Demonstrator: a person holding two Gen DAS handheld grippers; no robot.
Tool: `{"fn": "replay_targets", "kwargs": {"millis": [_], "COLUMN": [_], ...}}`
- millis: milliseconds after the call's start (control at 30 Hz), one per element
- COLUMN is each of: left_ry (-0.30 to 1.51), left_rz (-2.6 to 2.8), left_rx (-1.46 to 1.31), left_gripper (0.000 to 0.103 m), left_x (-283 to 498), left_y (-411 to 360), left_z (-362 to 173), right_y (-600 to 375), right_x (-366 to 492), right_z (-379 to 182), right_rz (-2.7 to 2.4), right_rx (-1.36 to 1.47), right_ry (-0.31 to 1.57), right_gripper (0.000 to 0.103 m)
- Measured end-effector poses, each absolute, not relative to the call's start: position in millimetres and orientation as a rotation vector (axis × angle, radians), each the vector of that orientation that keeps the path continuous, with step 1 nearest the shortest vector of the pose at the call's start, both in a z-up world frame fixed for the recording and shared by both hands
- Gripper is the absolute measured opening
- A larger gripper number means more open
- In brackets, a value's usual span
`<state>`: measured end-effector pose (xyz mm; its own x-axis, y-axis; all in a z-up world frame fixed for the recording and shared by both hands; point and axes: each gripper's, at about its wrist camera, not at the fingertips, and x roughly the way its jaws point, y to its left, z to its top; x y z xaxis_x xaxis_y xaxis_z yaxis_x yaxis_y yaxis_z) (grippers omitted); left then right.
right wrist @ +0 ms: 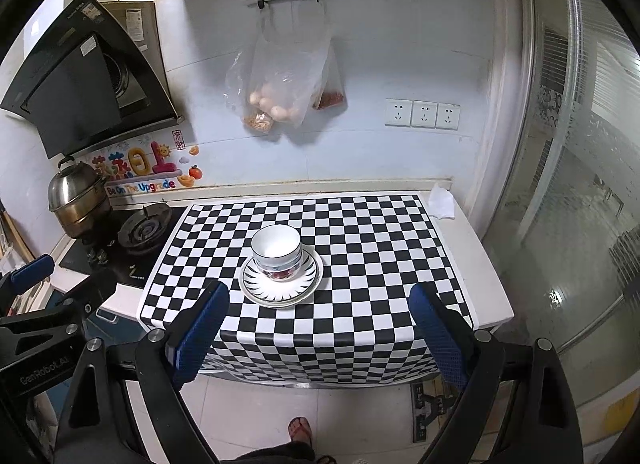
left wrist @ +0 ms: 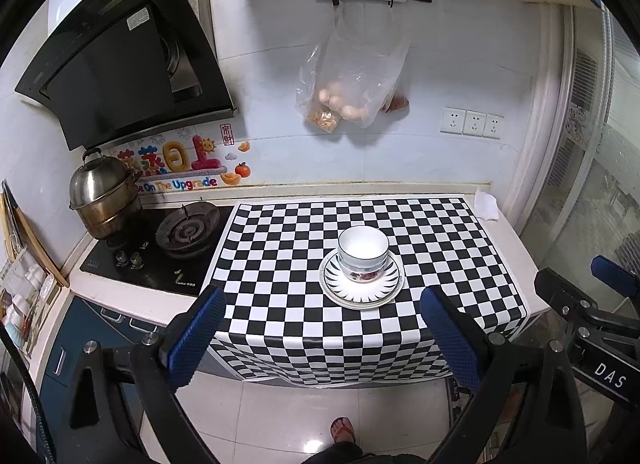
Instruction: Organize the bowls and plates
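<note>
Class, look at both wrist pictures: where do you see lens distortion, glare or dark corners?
Left wrist view: the checkered cloth bows outward, the corners go black, and the fingers loom large. Right wrist view: the same bending, with bright glare on the glass door at right; the bowl and plate stay sharp.

Bowl (left wrist: 363, 250) on plate (left wrist: 361, 293); stove (left wrist: 160, 248) left.

Bowl (left wrist: 363, 252) on plate (left wrist: 361, 296), checkered cloth (left wrist: 280, 264) — left claw (left wrist: 320, 328) agape
</note>
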<state>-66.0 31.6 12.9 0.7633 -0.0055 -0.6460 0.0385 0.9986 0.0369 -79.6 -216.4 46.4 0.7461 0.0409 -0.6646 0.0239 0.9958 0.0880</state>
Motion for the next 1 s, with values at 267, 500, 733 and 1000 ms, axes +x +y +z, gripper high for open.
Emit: {"fn": "replay_targets", "kwargs": {"millis": [267,500,733,1000], "left_ry": [0.705,0.708,0.71,0.713], "left_rz": [-0.025,-0.028,-0.032,-0.035], "left_rx": [0.051,0.047,0.048,0.047], "left_gripper": [0.1,0.1,0.1,0.1], "left_x": [-65.3,-67.8,-67.9,-72.0], "left_y": [32.5,33.1,35.5,34.6], "left_z": [12.3,10.9,10.5,7.9], "right_y": [-214.8,-213.1,-213.0,-213.3], "right_x": [-81.0,-83.3,-85.3,-86.4], "right_z": [43.6,41.8,39.6,37.4], "right_rz": [0.006,-0.001,-0.006,-0.013], "right_rx": [0.086,0.08,0.078,0.074], "right_ry": [0.735,0.733,0.739,0.747], "right_gripper": [0.094,0.094,0.094,0.094]}}
